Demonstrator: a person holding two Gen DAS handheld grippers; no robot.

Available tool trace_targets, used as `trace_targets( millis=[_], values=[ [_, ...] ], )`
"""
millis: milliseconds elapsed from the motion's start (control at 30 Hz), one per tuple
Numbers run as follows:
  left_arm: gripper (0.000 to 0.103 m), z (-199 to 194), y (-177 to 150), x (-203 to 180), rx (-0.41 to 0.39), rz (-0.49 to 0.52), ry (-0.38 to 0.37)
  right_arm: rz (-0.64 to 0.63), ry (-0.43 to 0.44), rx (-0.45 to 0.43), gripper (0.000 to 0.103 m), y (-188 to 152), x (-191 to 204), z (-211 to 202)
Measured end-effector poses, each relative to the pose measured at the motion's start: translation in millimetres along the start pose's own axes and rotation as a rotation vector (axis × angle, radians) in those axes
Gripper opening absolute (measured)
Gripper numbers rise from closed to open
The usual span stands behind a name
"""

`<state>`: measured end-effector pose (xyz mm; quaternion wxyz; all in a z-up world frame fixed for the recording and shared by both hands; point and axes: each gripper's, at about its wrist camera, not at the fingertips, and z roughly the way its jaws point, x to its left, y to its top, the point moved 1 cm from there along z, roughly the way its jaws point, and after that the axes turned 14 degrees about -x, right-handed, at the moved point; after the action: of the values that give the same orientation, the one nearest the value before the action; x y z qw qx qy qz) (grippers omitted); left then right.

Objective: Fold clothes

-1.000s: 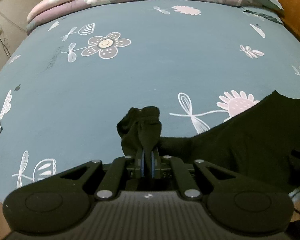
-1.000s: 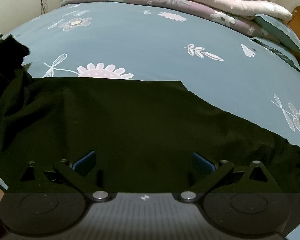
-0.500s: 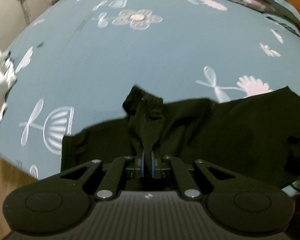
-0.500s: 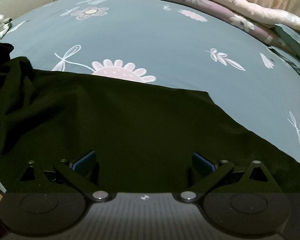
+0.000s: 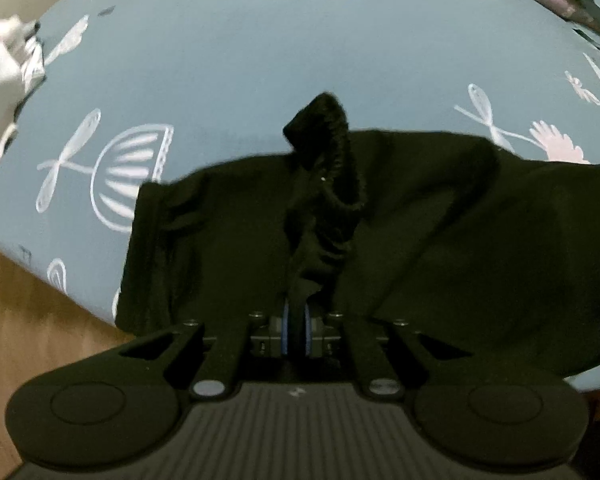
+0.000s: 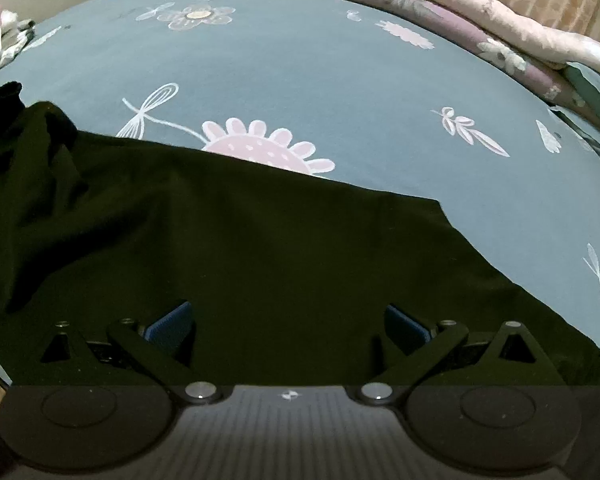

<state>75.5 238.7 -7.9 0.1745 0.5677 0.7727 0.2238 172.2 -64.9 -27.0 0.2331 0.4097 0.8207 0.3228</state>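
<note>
A black garment [image 6: 260, 248] lies spread on a blue flowered bed sheet [image 6: 300, 64], near the bed's front edge. In the left wrist view my left gripper [image 5: 296, 330] is shut on a bunched, elastic-edged part of the black garment [image 5: 324, 184], which stands up in front of the blue pads. The rest of the cloth [image 5: 480, 248] trails to the right. My right gripper [image 6: 287, 326] is open wide, its blue pads [image 6: 168, 326] hovering just over the flat cloth, holding nothing.
A crumpled white cloth [image 5: 4, 76] lies at the bed's left edge. Folded pink and purple quilts [image 6: 480, 28] are stacked along the far side. The wooden floor [image 5: 28, 320] shows below the bed's front left edge.
My left gripper has pulled back toward the bed's front left edge, dragging the bunched cloth with it. The right gripper has stayed open while the view shifted slightly over the garment.
</note>
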Motion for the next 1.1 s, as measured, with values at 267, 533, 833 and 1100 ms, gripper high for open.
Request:
trace_targets(
  millis=[267,533,833,1100],
  values=[
    [0.022,-14,-5,-2,-0.023,0.002,0.006,-0.014,0.029,0.007,0.103,6,13,5],
    [0.041,-30,30,3,-0.112,0.056,0.003,-0.028,0.043,-0.002,0.103,12,23,6],
    [0.047,-21,33,25,-0.068,0.062,-0.084,-0.016,-0.003,0.019,0.103,8,27,-1],
    [0.040,10,51,74,-0.095,-0.040,-0.057,-0.049,-0.014,0.009,0.103,21,43,-4]
  ],
)
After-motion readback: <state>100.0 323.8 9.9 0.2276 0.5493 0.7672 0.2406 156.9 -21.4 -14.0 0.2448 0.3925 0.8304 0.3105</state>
